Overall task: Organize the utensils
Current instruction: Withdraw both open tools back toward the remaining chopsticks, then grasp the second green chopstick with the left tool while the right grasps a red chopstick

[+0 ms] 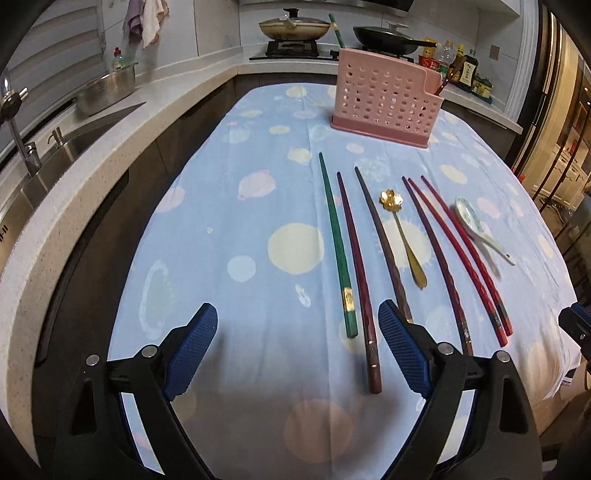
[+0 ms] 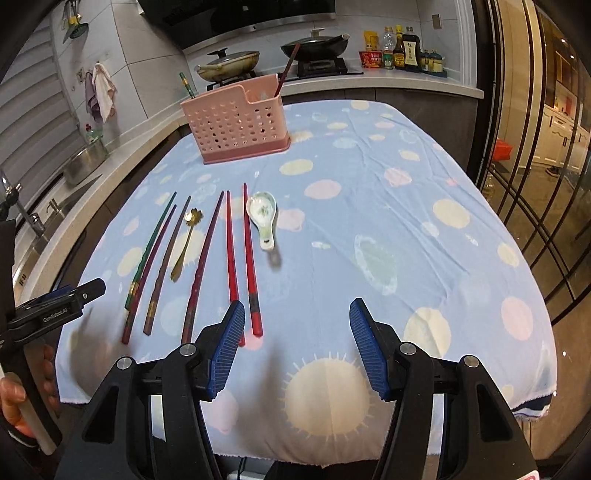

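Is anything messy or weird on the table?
Nothing is spilled or broken. The chopsticks lie in a loose row, but the gold spoon sits in among them instead of beside the white spoon. The pink holder already has a green chopstick and a red one sticking out.

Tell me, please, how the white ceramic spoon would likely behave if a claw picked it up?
The white ceramic spoon looks glazed, so it may slip between pads. It appears rigid and probably chips if dropped. Its curved bowl could rock when nudged on the tablecloth.
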A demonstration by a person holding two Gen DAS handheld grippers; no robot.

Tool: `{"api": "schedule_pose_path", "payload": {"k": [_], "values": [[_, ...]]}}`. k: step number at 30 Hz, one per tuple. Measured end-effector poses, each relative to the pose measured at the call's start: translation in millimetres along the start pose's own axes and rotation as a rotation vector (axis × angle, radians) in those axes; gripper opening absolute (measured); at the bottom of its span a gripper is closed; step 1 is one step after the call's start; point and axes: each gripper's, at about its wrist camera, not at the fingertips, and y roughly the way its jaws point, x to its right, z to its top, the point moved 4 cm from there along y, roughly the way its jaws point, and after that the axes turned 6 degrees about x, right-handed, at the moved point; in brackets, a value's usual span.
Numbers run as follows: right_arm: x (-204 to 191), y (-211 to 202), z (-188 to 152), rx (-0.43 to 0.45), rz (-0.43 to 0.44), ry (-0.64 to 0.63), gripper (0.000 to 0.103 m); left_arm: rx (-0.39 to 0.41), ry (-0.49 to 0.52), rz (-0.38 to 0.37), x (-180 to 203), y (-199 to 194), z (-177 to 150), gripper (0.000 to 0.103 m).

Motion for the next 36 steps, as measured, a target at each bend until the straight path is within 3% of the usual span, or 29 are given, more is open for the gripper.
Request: {"api": "schedule_pose_path", "payload": {"k": [8, 14, 17, 26, 36], "values": [[-5, 11, -18, -0.042, 0.002, -0.003, 0.058, -0.026, 0.025, 0.011, 4, 8, -19, 0.084], [-7, 14, -19, -0.051, 0.006, 0.001, 0.058, -0.034, 0.022, 0.013, 6, 19, -17, 0.081], [-8, 16, -19, -0.054, 0.008, 0.001, 0.058, -0.051, 0.022, 0.01, 6, 29, -15, 0.071], [-9, 22, -20, -0.071, 0.013, 0.003, 0.058, -0.05, 0.026, 0.01, 4, 39, -11, 0.058], [-16, 36, -16, -0.078, 0.017, -0.017, 0.054, -0.047, 0.043, -0.029, 12, 41, -7, 0.024]]}}
